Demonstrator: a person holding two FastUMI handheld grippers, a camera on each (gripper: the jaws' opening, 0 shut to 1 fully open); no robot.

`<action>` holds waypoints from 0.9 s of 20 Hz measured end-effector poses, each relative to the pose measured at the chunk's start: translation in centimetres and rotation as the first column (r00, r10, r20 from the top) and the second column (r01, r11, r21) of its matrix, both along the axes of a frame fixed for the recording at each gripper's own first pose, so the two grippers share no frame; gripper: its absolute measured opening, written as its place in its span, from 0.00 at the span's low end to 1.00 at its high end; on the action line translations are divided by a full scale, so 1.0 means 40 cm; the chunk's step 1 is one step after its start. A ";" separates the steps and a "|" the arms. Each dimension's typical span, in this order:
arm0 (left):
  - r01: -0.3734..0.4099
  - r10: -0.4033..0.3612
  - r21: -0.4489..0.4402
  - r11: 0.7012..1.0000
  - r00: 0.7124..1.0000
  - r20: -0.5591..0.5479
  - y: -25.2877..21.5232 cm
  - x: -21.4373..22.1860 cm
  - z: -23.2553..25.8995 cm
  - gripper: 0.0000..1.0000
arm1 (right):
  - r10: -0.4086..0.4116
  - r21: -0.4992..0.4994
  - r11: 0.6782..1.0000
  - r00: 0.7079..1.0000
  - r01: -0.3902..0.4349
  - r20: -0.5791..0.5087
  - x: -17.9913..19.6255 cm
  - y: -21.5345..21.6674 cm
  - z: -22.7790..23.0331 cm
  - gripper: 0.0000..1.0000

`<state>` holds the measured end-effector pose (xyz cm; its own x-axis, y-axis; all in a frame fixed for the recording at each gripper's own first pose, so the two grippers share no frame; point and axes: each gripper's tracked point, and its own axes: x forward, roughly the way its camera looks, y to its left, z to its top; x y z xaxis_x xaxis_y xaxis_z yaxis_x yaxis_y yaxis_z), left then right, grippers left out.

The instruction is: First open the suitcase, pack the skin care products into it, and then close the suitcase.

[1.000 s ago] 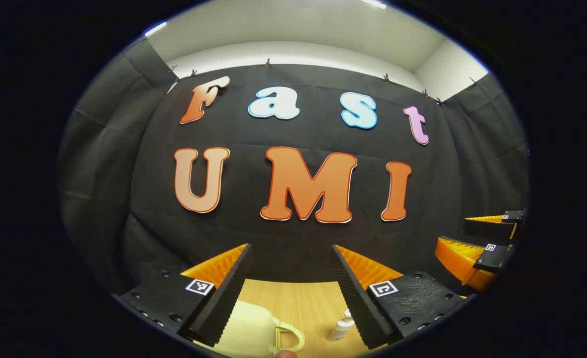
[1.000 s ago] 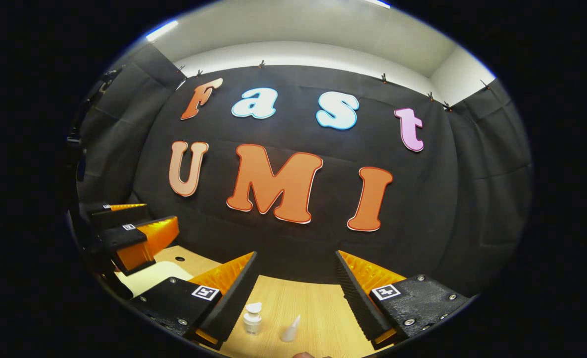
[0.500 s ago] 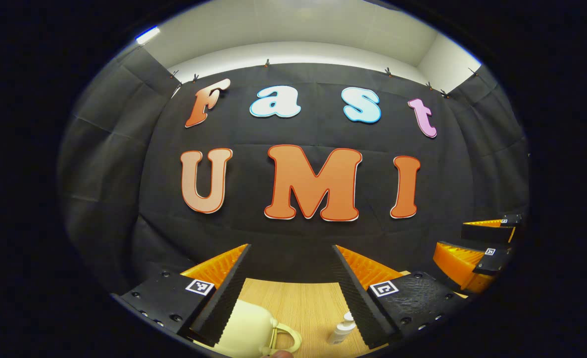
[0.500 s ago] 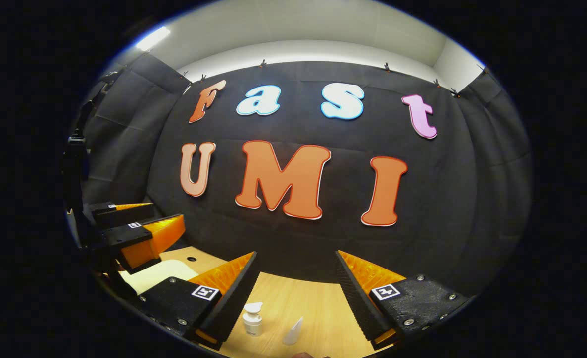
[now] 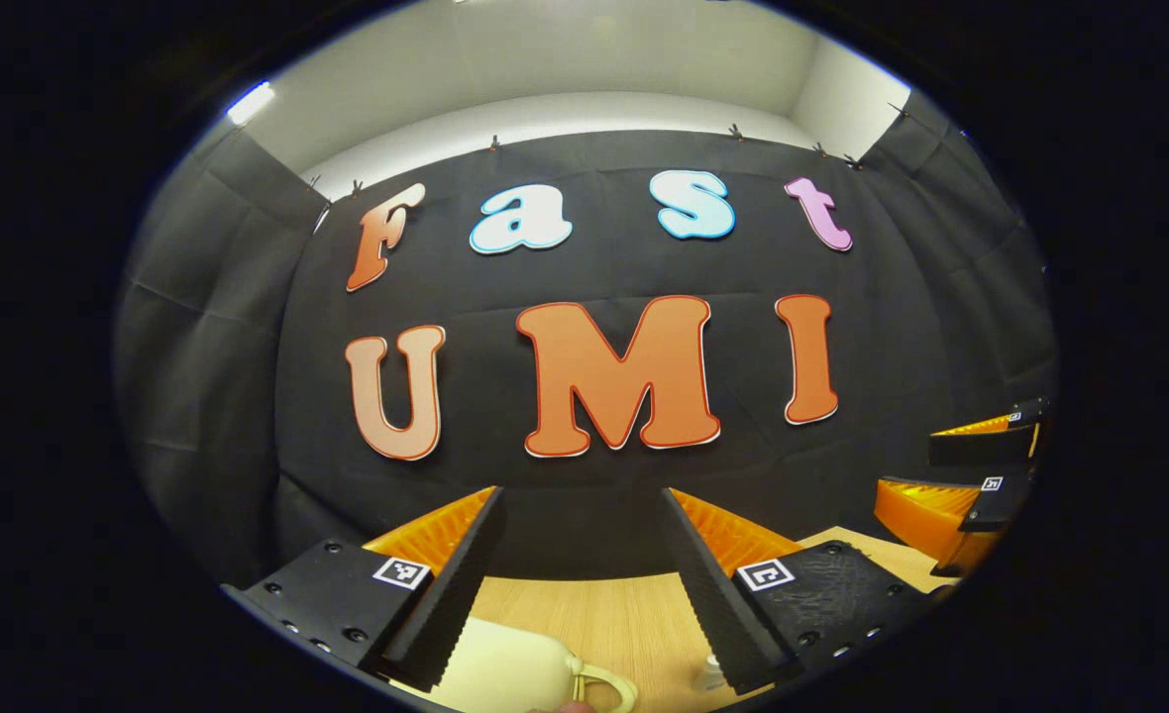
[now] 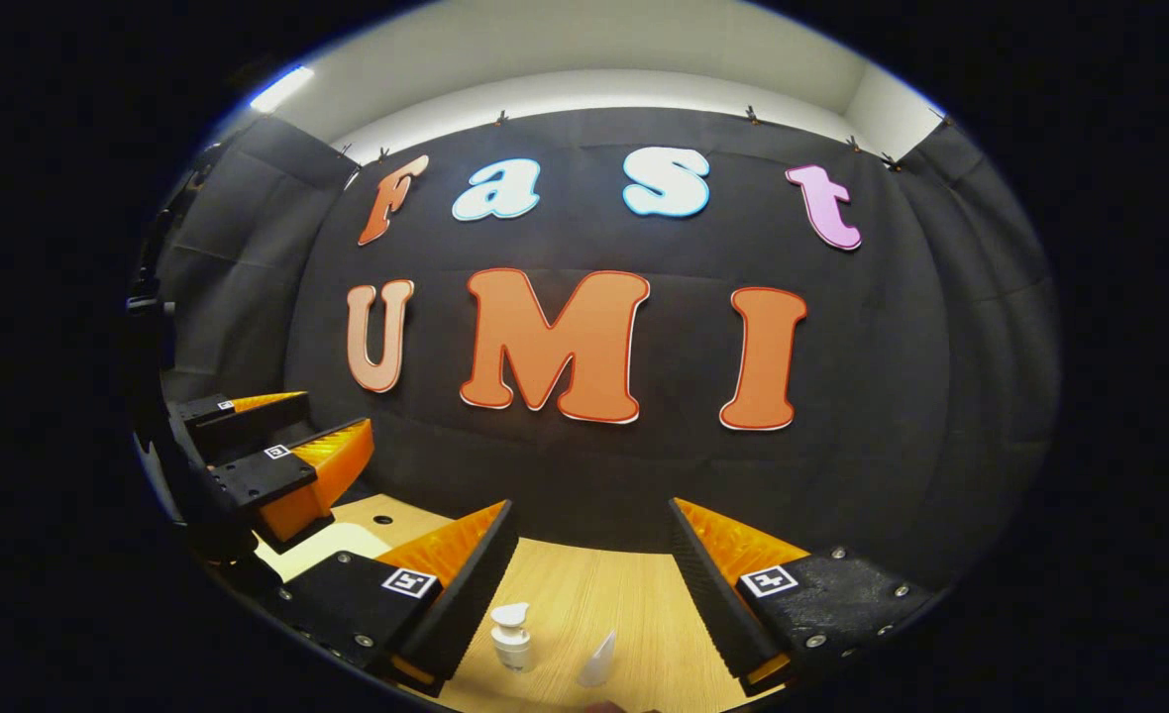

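Cream suitcase [image 5: 505, 673] lies shut on the wooden desk [image 5: 594, 614] at six o'clock under the left tool [image 5: 580, 584]. Both tools are spread and empty, the right tool [image 6: 594, 594] above a pump bottle [image 6: 511, 639]. Opening comes first: I'd say lower onto the handle [image 5: 609, 683].

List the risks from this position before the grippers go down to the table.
1. The suitcase sits at the lower edge of the left gripper view, partly behind a finger of the open left gripper, so aiming at its handle may be hard.
2. The pump bottle and the small tube stand upright close together below the open right gripper; reaching for one could topple the other.
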<state>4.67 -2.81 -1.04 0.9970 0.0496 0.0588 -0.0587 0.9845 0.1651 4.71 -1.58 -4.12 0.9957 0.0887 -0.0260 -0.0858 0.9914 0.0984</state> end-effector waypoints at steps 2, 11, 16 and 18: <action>0.007 -0.007 0.001 1.000 1.000 -0.028 0.006 0.009 -0.029 0.95 | -0.013 -0.023 1.000 1.000 0.013 -0.006 0.006 0.000 -0.007 0.95; 0.038 -0.014 0.135 0.990 0.985 -0.174 0.007 0.000 -0.200 0.99 | -0.058 -0.051 0.997 0.998 0.057 -0.013 0.030 -0.040 -0.023 0.95; 0.094 -0.017 0.262 0.960 0.960 -0.281 0.003 -0.010 -0.336 0.99 | -0.084 -0.060 0.995 0.996 0.082 -0.031 0.038 -0.088 -0.055 0.95; 0.132 -0.025 0.288 0.949 0.938 -0.346 0.006 -0.024 -0.399 0.99 | -0.102 -0.068 0.993 0.994 0.099 -0.029 0.039 -0.109 -0.058 0.96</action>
